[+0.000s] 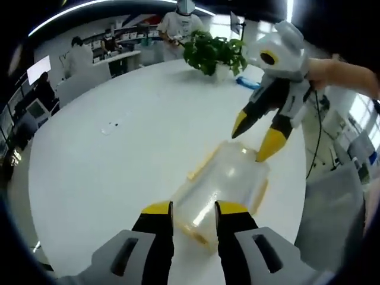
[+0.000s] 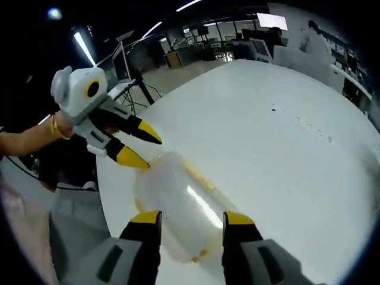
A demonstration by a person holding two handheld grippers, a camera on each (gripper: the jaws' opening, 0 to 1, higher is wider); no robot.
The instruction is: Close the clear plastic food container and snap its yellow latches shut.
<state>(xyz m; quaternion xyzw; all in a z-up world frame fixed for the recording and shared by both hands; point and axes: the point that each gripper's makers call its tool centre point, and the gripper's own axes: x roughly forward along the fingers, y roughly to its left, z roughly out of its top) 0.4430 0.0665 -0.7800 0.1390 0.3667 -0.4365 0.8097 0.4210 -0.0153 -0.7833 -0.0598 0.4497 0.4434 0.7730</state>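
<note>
Both grippers straddle the clear container on the white worktop (image 1: 107,154).
Left gripper (image 1: 194,209) fingers spread at the clear plastic food container (image 1: 222,184)'s 6 o'clock end; right gripper (image 2: 191,218) fingers likewise spread, yellow latches (image 1: 202,167) alongside.

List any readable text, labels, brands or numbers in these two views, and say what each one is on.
None can be read.
Clear container: no print or label visible.
Left claw and right claw: no markings visible.
White table: small dark specks, not text.
Wall screens in the background: lit, too small and blurred to read.
</note>
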